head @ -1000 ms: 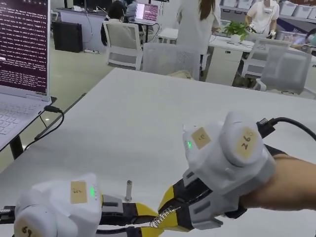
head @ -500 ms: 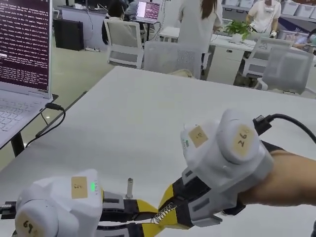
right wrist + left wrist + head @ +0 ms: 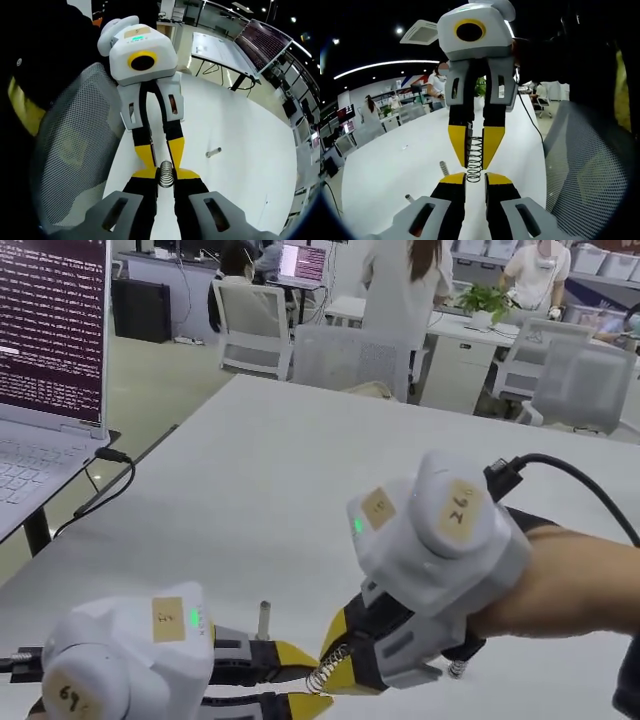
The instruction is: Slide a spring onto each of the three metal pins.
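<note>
Right now my left tongs (image 3: 475, 177) and right tongs (image 3: 476, 161) both pinch one spring (image 3: 475, 150) mid-frame; next, I reckon, it needs lining up over the pin (image 3: 443, 167) just left.

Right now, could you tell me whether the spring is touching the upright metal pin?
Apart. In the left gripper view the spring hangs clear of the pin, with bare table showing between them.

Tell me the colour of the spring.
The spring is silvery bare metal, clearest in the left gripper view.
</note>
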The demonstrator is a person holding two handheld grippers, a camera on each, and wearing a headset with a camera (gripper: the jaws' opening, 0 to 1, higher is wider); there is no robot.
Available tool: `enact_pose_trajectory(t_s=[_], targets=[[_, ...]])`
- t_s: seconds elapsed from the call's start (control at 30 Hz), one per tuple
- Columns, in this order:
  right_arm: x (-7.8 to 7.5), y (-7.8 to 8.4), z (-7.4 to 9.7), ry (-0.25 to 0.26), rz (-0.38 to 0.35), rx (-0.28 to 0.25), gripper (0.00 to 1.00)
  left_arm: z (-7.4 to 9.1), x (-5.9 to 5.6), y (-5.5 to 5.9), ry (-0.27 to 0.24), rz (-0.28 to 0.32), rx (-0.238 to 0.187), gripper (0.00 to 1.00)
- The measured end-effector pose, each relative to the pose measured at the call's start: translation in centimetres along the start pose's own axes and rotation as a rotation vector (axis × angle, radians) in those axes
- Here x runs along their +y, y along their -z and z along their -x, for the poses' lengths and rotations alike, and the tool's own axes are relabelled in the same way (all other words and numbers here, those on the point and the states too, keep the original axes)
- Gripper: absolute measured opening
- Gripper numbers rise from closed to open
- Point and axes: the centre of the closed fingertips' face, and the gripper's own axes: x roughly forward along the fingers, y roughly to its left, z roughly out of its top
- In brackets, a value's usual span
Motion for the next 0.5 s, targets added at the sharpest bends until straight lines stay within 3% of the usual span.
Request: enact_pose_trajectory(t_s=[0.13, 0.4, 0.5], targets=[[-0.1, 0.1, 0.0, 0.002, 0.002, 0.006, 0.08, 0.1, 0.1, 0.1, -0.005, 0.023, -0.001, 0.14], [-0.6, 0.3, 0.3, 0.016, -0.002, 0.013, 0.08, 0.2, 0.3, 1.4, -0.009, 0.082, 0.022, 0.26], [-0.7, 0.4, 0.3, 0.018, -0.001, 0.017, 0.08, 0.3, 0.7, 1.7, -0.030, 0.098, 0.025, 0.36]])
